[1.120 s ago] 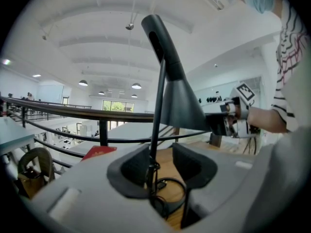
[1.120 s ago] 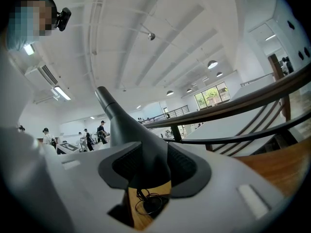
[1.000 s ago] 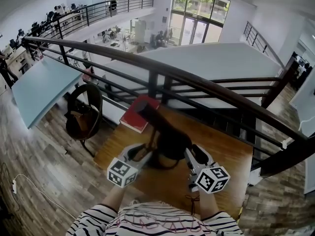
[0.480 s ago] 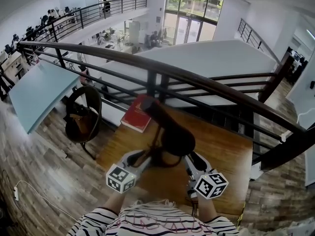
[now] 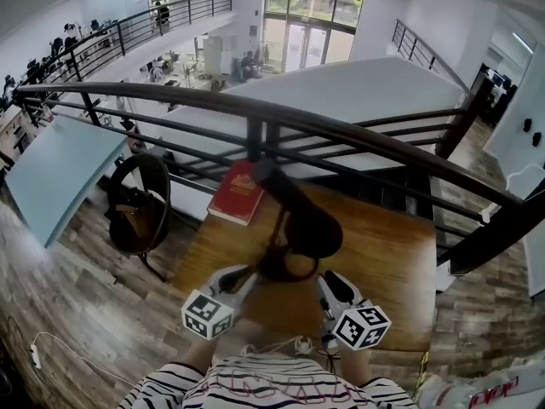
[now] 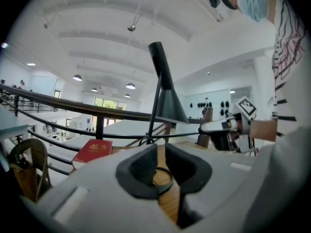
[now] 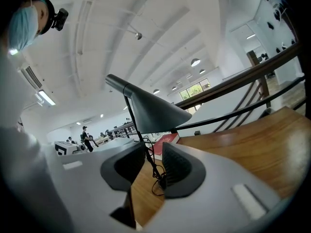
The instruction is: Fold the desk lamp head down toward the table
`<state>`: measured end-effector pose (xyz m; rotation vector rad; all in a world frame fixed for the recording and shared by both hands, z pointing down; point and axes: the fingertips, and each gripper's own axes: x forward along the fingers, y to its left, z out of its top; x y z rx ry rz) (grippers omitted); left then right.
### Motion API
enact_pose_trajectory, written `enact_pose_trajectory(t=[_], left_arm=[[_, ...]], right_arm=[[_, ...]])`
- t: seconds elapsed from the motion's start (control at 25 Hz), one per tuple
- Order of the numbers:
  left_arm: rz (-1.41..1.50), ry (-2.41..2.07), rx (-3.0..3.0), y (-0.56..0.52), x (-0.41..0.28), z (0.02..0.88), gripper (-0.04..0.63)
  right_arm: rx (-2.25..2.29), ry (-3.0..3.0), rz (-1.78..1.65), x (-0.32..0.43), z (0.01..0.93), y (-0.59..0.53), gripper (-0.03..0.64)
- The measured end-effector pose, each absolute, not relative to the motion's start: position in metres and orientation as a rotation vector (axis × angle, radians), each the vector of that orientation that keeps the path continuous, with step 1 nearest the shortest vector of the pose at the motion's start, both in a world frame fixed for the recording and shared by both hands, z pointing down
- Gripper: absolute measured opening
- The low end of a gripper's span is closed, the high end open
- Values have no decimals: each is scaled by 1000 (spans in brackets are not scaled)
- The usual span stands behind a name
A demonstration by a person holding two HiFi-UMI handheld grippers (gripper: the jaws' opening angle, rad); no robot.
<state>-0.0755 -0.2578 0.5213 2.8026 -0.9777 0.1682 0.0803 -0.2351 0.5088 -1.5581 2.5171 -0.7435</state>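
Fingers on my left gripper [image 6: 160,152] have just been closing to a narrow slit, those on my right gripper [image 7: 153,152] to a wider gap; neither pinches anything. Between the two stands the desk lamp [image 5: 289,204], cone head [image 5: 313,233] raised. It looks light, top-heavy and smooth: I'd steady the thin stem [image 6: 154,110] low and press the head's neck. Wooden bench [image 5: 387,254], red book [image 5: 238,192] at its far edge, railing [image 5: 358,139] behind, open hall [image 5: 204,58] beyond.
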Motion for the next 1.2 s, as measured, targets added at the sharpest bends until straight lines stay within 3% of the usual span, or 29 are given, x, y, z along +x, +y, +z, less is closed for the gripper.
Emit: enact_pose_trajectory(t=[0.16, 0.28, 1.2], left_arm=[[154, -925, 2816, -251, -85, 523, 3], [154, -874, 2835, -244, -87, 523, 3], [155, -780, 2885, -182, -37, 518, 2]], right_arm=[[-1634, 2482, -718, 71, 514, -221, 55], [-1693, 2456, -684, 67, 515, -211, 4], [-1809, 2499, -640, 108, 534, -139, 2]])
